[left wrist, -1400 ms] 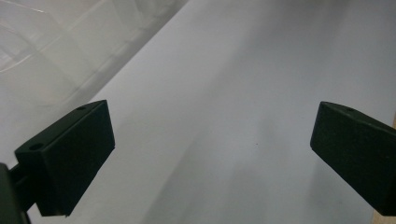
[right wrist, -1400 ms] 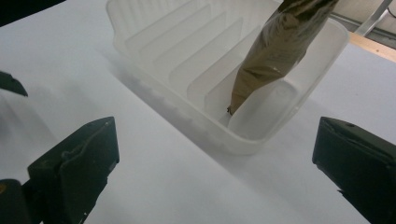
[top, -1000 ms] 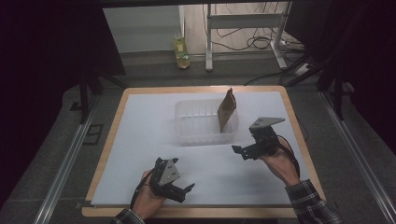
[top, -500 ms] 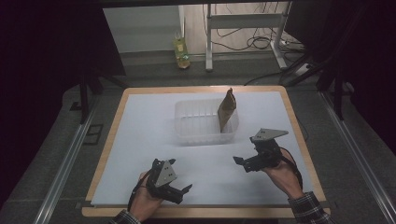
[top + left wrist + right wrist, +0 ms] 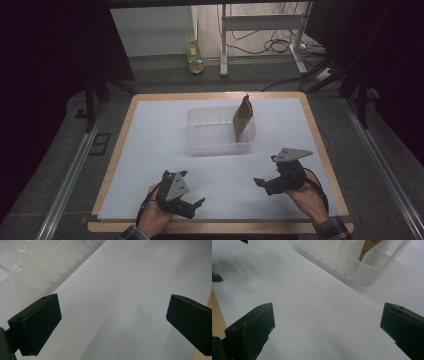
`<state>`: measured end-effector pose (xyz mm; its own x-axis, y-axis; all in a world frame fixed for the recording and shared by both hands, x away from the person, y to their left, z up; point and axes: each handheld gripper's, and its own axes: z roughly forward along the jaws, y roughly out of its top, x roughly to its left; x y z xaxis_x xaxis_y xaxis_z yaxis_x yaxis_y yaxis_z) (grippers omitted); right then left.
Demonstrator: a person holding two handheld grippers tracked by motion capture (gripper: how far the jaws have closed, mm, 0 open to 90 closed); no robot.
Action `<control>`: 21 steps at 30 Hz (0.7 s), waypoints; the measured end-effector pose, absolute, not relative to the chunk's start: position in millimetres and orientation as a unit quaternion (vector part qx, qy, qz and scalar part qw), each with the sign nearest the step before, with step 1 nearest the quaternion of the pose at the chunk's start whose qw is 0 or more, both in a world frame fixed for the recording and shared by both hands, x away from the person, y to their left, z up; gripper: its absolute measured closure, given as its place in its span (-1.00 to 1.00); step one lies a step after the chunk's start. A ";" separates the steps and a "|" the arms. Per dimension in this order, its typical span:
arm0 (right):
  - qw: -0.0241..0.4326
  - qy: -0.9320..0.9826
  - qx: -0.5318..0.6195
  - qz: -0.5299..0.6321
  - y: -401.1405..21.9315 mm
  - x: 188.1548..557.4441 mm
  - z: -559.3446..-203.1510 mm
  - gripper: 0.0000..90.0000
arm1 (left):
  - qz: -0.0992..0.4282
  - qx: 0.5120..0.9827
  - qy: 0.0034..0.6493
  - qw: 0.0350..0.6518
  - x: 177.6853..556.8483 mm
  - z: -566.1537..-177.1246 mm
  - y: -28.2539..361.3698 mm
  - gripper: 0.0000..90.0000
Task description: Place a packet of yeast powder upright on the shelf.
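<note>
Fingers [image 5: 35,327] of the left gripper [image 5: 192,205] are standing spread wide over the bare white worktop [image 5: 150,150], gripping nothing, and the right gripper [image 5: 264,184] is likewise hanging with its fingers [image 5: 249,330] parted and empty. Both are sitting near the front edge, well apart from the clear plastic tray [image 5: 200,142] at mid-worktop, where a brown paper pouch [image 5: 242,117] is standing upright at the tray's right end.

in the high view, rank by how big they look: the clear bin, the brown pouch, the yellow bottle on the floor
1. Clear bin, plainly the largest.
2. Brown pouch, standing in the bin's right end.
3. Yellow bottle, smallest as it looks, but it sits farther from the camera, so its true size against the pouch is unsure.
</note>
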<state>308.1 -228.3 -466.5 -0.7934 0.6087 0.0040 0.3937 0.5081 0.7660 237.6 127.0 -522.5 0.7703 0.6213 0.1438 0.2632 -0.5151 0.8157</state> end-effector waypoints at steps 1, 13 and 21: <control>0.133 0.858 0.293 0.400 -229.5 307.0 -467.1 -1.00 | 0.215 0.844 0.261 0.416 237.5 -522.5 126.9 -1.00; 0.137 0.854 0.296 0.405 -244.5 288.1 -472.4 -1.00 | 0.213 0.846 0.258 0.415 237.2 -523.2 125.0 -1.00; 0.146 0.851 0.302 0.403 -256.3 277.4 -477.5 -1.00 | 0.217 0.847 0.255 0.413 237.3 -522.6 126.0 -1.00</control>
